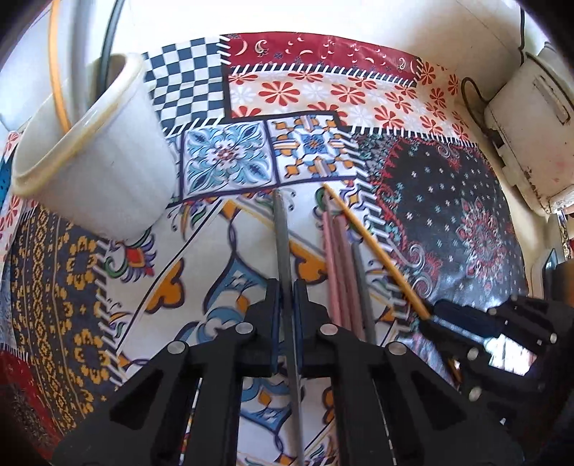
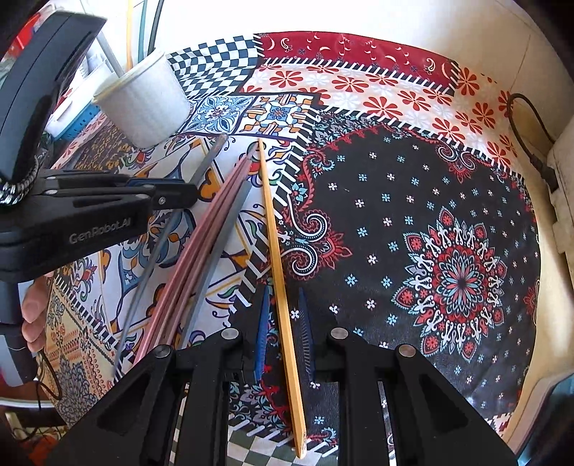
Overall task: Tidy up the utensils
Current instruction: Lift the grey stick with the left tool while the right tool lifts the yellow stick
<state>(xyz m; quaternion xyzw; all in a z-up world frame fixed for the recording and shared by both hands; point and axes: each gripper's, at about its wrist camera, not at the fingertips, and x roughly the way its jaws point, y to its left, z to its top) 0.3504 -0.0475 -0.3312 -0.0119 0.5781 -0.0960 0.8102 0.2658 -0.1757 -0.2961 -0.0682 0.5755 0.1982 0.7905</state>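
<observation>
Patchwork tablecloth (image 1: pixel 323 93), cream wall (image 1: pixel 358 18)

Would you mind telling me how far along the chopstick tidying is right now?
Done: nothing visibly; the white cup's inside is hidden. In hand: the left gripper is shut on a grey chopstick; the right gripper has a yellow chopstick between its fingers, with gaps at the pads. Left: pink chopsticks and another grey chopstick lie on the tablecloth.
</observation>
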